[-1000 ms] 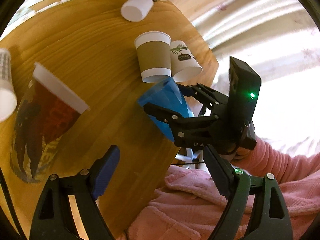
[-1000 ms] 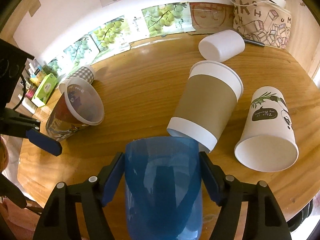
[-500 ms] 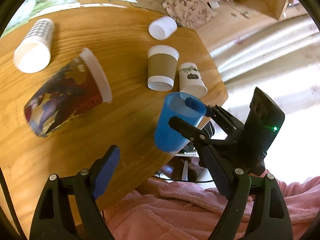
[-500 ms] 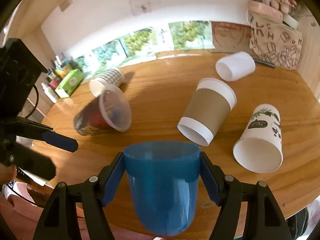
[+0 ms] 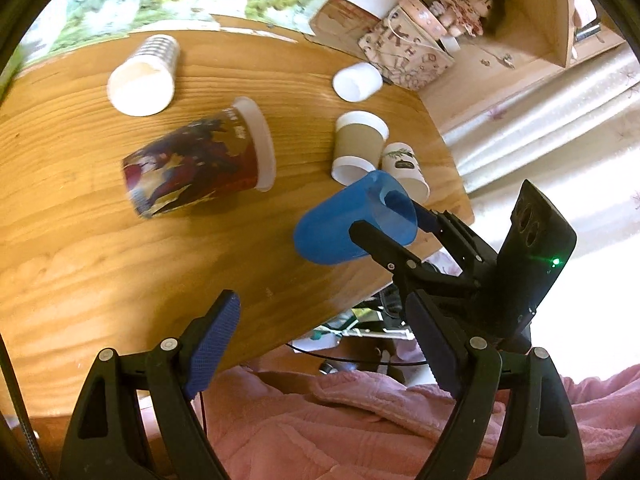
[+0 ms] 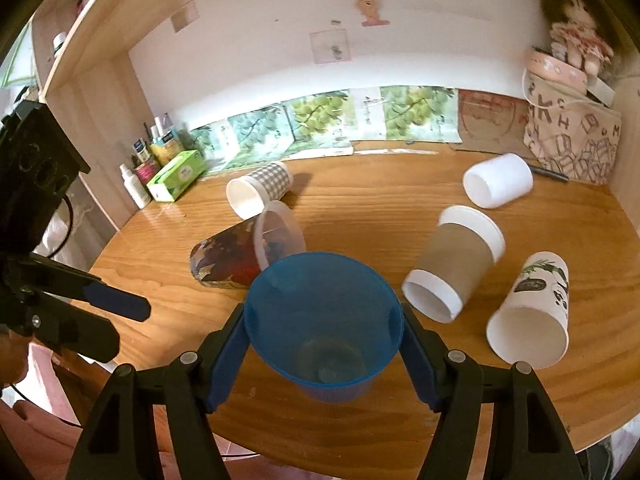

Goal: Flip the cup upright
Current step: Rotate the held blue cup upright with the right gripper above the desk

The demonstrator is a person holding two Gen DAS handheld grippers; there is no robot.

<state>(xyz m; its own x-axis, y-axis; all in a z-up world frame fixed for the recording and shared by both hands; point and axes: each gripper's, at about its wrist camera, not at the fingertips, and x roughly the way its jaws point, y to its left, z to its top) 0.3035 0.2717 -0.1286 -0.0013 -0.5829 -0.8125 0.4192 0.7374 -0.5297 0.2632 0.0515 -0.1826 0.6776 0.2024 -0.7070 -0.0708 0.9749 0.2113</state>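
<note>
My right gripper [image 6: 324,350] is shut on a blue plastic cup [image 6: 324,324], gripping it by the sides near the rim. The cup is held above the front of the wooden table [image 6: 360,200], mouth facing up and toward the camera, base down. In the left wrist view the blue cup [image 5: 344,224] is tilted in the right gripper [image 5: 394,220] over the table's near edge. My left gripper [image 5: 324,352] is open and empty, off the table's front edge, left of the cup.
Several cups lie on their sides on the table: a dark patterned cup [image 6: 240,258], a checked cup [image 6: 260,188], a white cup [image 6: 498,186], a brown-sleeved cup [image 6: 456,266], a leaf-print cup [image 6: 534,312]. A printed bag [image 6: 572,148] stands back right; bottles and a green box [image 6: 176,174] stand back left.
The right gripper has lifted the blue cup and turned it from mouth-down to mouth-up. The left gripper has drawn back from the table and stayed open.
</note>
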